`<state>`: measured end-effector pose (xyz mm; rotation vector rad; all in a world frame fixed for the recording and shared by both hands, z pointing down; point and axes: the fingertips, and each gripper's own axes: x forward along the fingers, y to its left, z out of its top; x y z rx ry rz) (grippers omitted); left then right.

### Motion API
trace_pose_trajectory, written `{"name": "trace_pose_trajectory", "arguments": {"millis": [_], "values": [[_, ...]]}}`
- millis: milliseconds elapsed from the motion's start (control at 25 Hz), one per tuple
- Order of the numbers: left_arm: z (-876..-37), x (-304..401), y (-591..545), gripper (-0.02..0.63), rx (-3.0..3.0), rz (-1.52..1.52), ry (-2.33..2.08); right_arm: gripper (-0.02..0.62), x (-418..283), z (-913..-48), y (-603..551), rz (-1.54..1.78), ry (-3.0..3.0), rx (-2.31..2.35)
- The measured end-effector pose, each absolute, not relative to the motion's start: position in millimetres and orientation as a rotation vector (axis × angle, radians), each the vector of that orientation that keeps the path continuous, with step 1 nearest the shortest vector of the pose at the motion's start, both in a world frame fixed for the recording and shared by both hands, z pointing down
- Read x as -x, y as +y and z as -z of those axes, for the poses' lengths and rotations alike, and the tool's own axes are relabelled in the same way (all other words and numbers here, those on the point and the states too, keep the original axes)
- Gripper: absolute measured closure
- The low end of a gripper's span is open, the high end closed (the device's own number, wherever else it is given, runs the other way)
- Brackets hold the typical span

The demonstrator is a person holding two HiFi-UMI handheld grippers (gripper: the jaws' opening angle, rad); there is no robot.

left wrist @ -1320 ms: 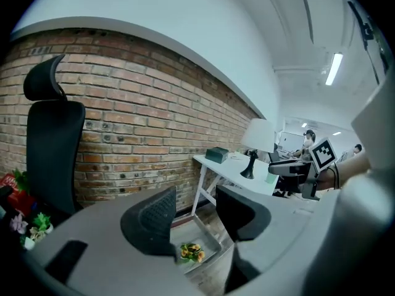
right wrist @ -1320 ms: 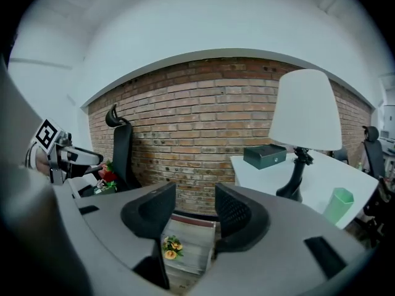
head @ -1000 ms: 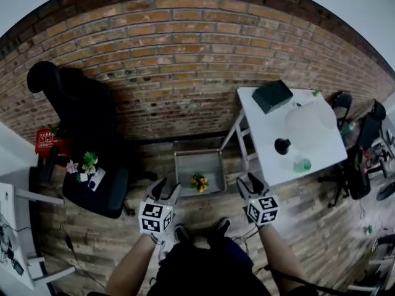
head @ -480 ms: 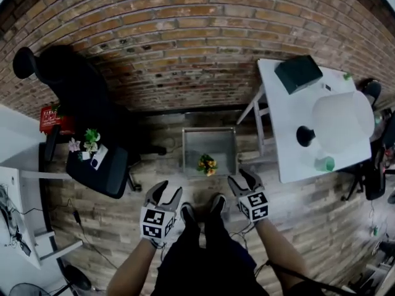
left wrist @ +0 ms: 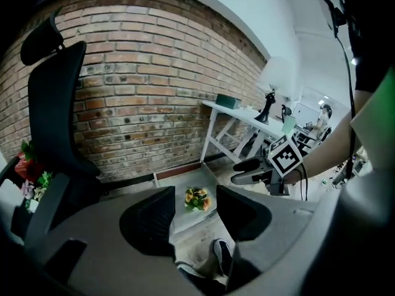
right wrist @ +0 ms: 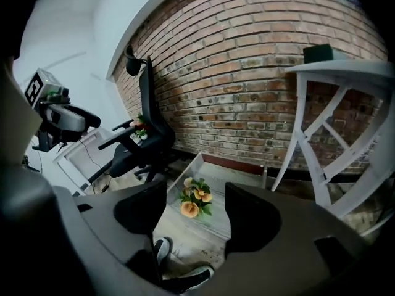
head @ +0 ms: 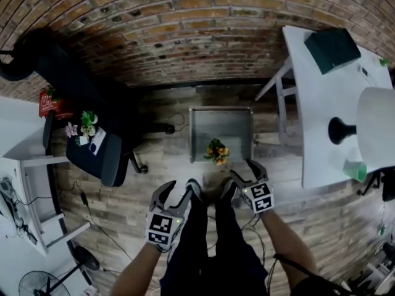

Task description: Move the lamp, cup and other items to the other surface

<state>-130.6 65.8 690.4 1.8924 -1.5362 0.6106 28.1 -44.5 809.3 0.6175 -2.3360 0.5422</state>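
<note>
L gripper (head: 174,195) & R gripper (head: 246,172) both hang empty, jaws wide; R's have just been opening. Orange flower bunch (head: 216,151) lies in grey shallow floor tray (head: 197,134) just ahead. White-shaded lamp (head: 376,134) & green cup (head: 355,170) are on white table (head: 321,103), well apart. Risk: a pinch on the petals, not the stems, would prob. crush them.

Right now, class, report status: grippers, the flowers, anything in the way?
Left gripper open, empty. Right gripper just opening, empty. Flowers lie in floor tray, untouched. Shoes near tray.

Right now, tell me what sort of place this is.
Probably an office or studio workspace: a brick wall, a black office chair, and a white table with a lamp on it.
</note>
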Motion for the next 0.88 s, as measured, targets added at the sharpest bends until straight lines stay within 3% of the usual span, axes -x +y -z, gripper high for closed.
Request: {"name": "trace_pose_trajectory", "arguments": {"millis": [440, 720, 880], "values": [[-812.3, 127.7, 75.4, 0.397, -1.909, -0.640, -1.385, 0.272, -15.9, -962.6, -25.6, -0.483, -2.254, -0.521], [-866.7, 136.6, 76.9, 0.397, -1.886, -0.641, -1.366, 0.270, 9.6, -1015.4, -35.7, -0.456, -2.271, -0.577], [-880.2, 134.2, 75.9, 0.399, -1.904, -0.651, -1.337, 0.233, 21.7, -1049.9, -29.3, -0.412, -2.276, -0.541]]}}
